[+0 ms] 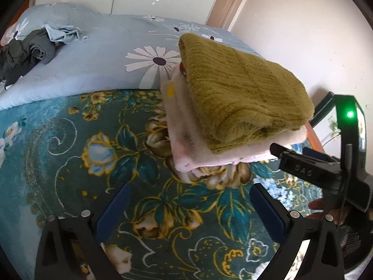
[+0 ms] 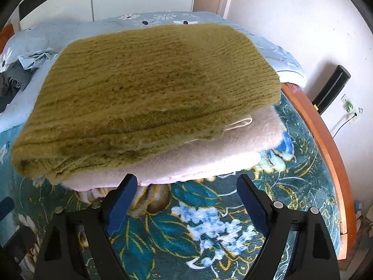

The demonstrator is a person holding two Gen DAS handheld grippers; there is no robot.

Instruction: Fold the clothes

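Note:
A folded olive knit sweater (image 1: 240, 88) lies on top of a folded pale pink garment (image 1: 216, 154), a neat stack on the teal floral blanket (image 1: 77, 154). In the right wrist view the sweater (image 2: 149, 93) and the pink garment (image 2: 209, 156) fill the middle. My left gripper (image 1: 190, 192) is open and empty, just in front of the stack. My right gripper (image 2: 186, 183) is open and empty, its fingertips at the stack's near edge; it also shows in the left wrist view (image 1: 326, 165), at the stack's right.
A heap of unfolded grey and light blue clothes (image 1: 30, 49) lies far left on the blue daisy quilt (image 1: 112, 53). The bed's orange wooden edge (image 2: 326, 154) and a white wall with a socket (image 2: 348, 107) are to the right.

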